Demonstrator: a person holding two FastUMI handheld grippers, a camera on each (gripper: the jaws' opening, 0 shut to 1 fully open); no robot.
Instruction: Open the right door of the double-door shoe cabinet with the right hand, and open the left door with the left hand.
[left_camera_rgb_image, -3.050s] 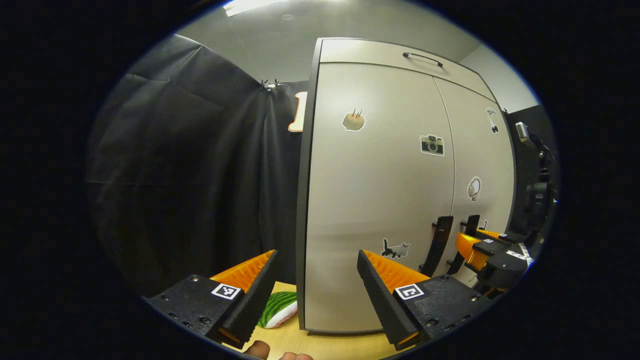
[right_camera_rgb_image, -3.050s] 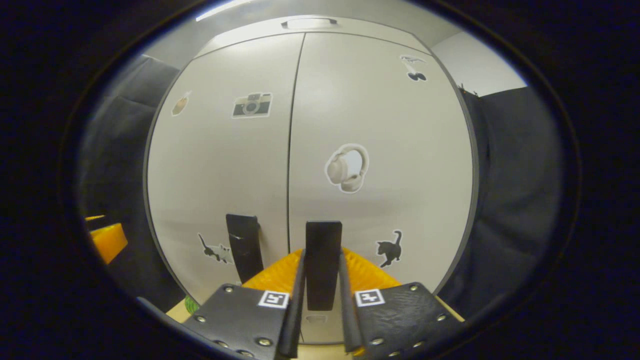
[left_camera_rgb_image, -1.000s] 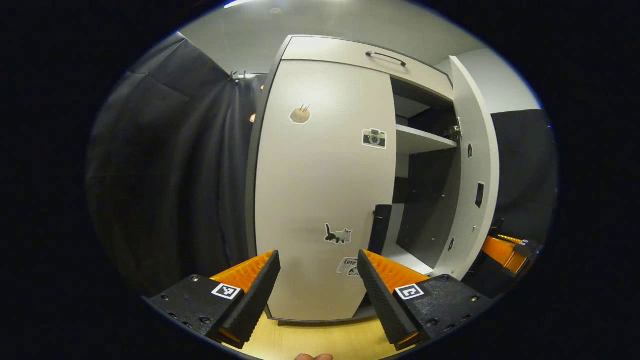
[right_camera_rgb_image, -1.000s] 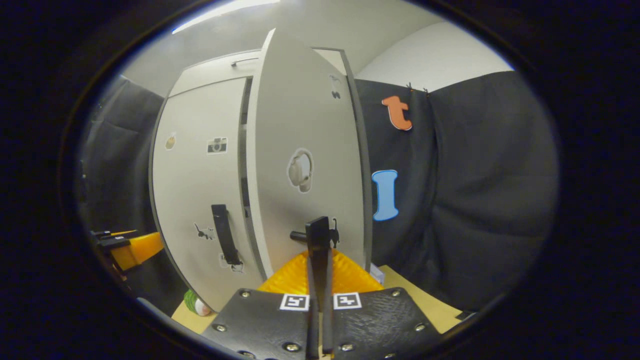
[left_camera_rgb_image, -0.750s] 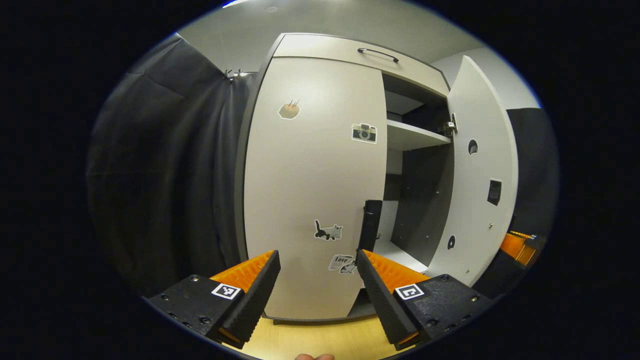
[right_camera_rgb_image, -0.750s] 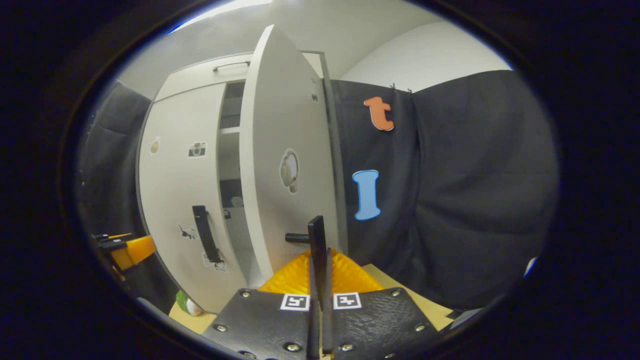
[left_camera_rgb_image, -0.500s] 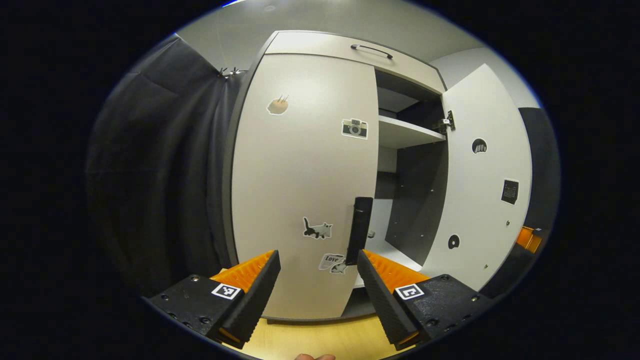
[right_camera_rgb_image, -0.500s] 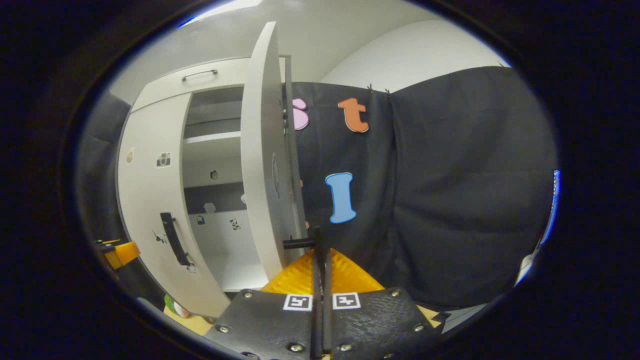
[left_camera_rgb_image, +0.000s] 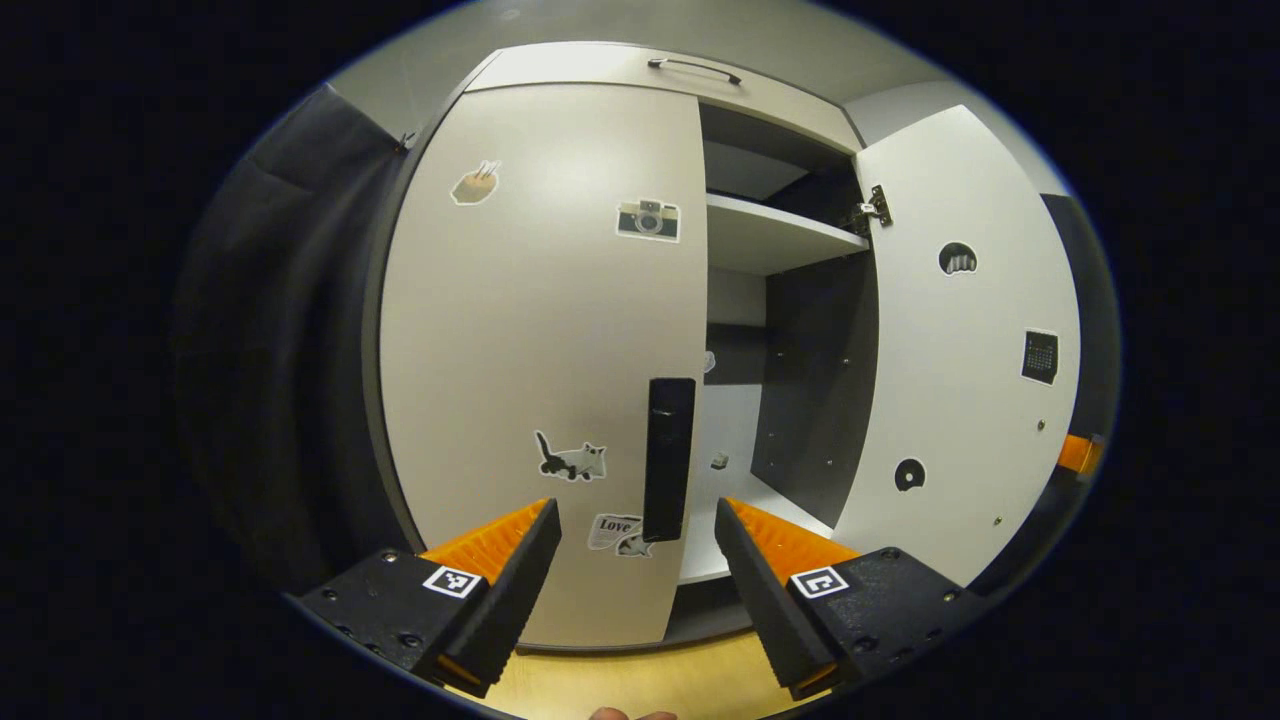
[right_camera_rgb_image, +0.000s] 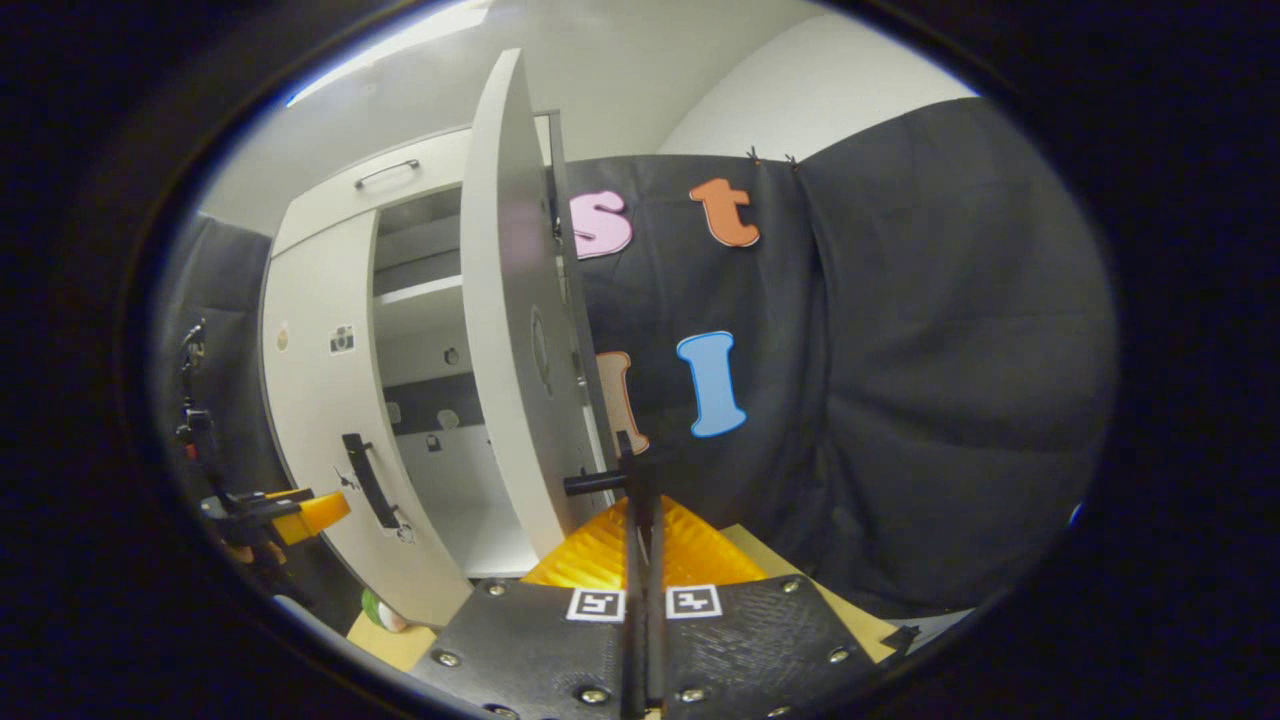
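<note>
The pale shoe cabinet's left door (left_camera_rgb_image: 540, 320) is closed, its black vertical handle (left_camera_rgb_image: 669, 458) just beyond and between the fingers of my left gripper (left_camera_rgb_image: 636, 545), which is open and apart from it. The right door (left_camera_rgb_image: 960, 350) stands swung wide, showing a shelf (left_camera_rgb_image: 770, 235) and a dark inside. In the right gripper view the right door (right_camera_rgb_image: 505, 330) appears nearly edge-on. My right gripper (right_camera_rgb_image: 640, 510) is shut on the right door's handle (right_camera_rgb_image: 627, 478). Farther left there I see the left door (right_camera_rgb_image: 310, 400), its handle (right_camera_rgb_image: 368, 493) and the left gripper (right_camera_rgb_image: 295, 512).
Black booth cloth (right_camera_rgb_image: 900, 380) hangs right of the open door and left of the cabinet (left_camera_rgb_image: 290, 350). A top drawer with a bar handle (left_camera_rgb_image: 695, 68) sits above the doors. The cabinet stands on a light wooden floor (left_camera_rgb_image: 620, 680). A green and white object (right_camera_rgb_image: 380, 610) lies by the cabinet's foot.
The right door has swung from closed to wide open with my right gripper shut on its handle. My left gripper has shifted right, lining up with the left door's handle, still open.
</note>
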